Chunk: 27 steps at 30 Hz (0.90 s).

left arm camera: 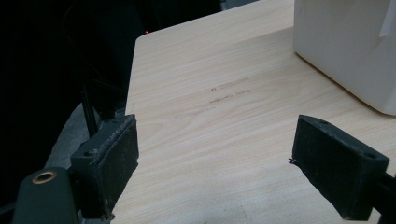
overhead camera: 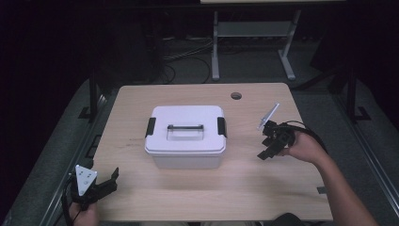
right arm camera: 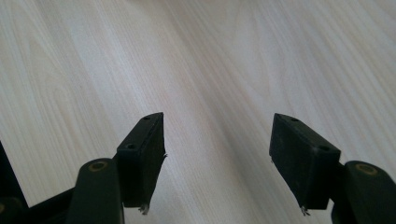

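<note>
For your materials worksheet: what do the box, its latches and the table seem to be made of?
Box: probably plastic, smooth matte white, moulded rounded corners. Latches: seemingly black plastic, too small to be sure. Table: pale wood or wood-look laminate, showing grain lines.

The counter (overhead camera: pixel 197 188) was pale wood with a smooth, matt top and fine grain lines. The box (overhead camera: pixel 185 146) looked like smooth white plastic with black clips. The fingers (right arm camera: pixel 144 154) were black, dull and a bit rough at the edges.
</note>
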Motion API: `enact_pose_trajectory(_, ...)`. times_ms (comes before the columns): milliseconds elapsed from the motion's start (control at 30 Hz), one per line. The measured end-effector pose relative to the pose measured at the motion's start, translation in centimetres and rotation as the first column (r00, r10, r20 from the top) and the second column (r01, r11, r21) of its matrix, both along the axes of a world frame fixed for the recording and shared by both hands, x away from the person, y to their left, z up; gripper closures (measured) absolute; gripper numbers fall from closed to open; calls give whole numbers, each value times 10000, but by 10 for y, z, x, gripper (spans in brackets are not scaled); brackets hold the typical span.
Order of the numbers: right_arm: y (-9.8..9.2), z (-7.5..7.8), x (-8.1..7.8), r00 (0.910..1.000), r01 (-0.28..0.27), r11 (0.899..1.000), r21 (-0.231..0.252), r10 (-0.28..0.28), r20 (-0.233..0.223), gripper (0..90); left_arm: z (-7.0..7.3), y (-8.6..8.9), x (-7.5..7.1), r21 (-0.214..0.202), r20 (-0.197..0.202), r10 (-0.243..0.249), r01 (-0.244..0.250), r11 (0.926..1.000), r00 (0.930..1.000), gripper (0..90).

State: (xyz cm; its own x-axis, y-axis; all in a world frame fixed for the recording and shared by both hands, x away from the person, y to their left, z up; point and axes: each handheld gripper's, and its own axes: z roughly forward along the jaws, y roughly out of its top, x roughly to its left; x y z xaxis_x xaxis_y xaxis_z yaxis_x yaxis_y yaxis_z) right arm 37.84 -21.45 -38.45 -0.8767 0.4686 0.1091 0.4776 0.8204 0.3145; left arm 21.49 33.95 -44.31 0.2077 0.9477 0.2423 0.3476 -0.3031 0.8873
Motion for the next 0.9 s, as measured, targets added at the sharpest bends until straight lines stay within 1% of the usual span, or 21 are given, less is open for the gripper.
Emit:
enact_pose_trajectory(100,-4,-4,-2,9999,105,9999,18,-105,-98,351,0,0,0,-11,2,2,-2,10000,10000,141)
enact_pose_trajectory(433,-12,-10,-6,9997,208,9997,116,-207,-106,349,0,-1,1,51,-10,-17,17,10000,10000,141)
enact_pose_trajectory(567,-13,-13,-8,9996,240,9997,103,-239,-153,347,-1,-1,0,8,11,-12,12,10000,10000,140)
enact_pose_trajectory(900,-18,-14,-13,9994,313,9993,187,-310,-150,343,-1,0,1,-11,22,-18,18,10000,10000,141)
